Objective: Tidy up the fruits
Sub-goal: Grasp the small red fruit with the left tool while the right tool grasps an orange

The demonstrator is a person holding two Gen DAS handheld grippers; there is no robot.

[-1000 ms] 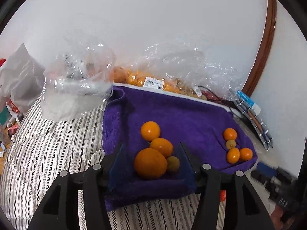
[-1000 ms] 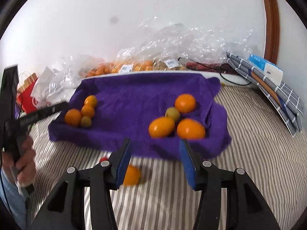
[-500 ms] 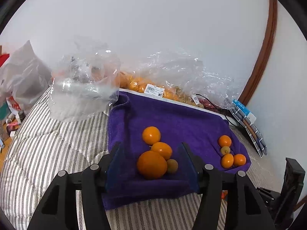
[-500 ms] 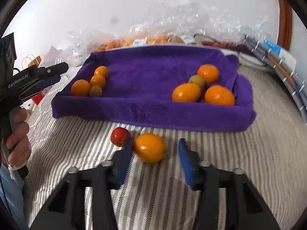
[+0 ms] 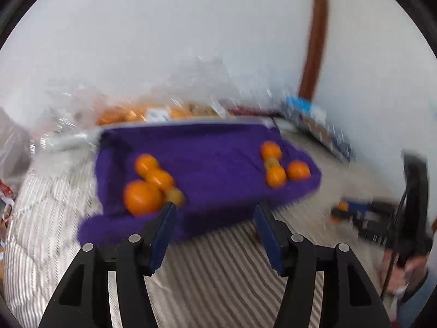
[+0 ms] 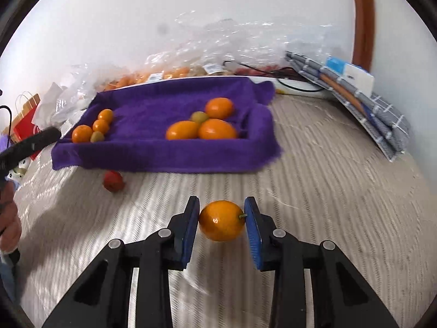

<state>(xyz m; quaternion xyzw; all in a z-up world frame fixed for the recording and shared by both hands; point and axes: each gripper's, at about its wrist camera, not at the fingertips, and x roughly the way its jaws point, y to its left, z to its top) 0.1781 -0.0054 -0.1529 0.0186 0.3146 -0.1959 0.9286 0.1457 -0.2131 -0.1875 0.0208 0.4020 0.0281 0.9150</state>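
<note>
A purple towel [image 6: 153,150] lies on the striped bedding with two fruit groups: three large oranges [image 6: 202,129] with a green fruit at the right, smaller oranges [image 6: 92,131] at the left. My right gripper [image 6: 221,203] is closing, and its blue pads press both sides of a loose orange [image 6: 221,220] in front of the towel. A small red fruit [image 6: 112,181] lies on the bedding near the towel's front edge. My left gripper [image 5: 214,207] is open with nothing between its fingers, just short of the towel [image 5: 218,150]; this view is blurred.
Clear plastic bags of fruit [image 6: 169,73] line the wall behind the towel. Folded checked cloths and a box [image 6: 355,87] lean at the right. A red paper bag [image 6: 24,120] stands at the left. A person's hand [image 6: 8,218] holds the left gripper.
My right gripper came down over the loose orange and shut on it, leaving the red fruit to the left. The left gripper swung right along the towel's front; its view blurred.
</note>
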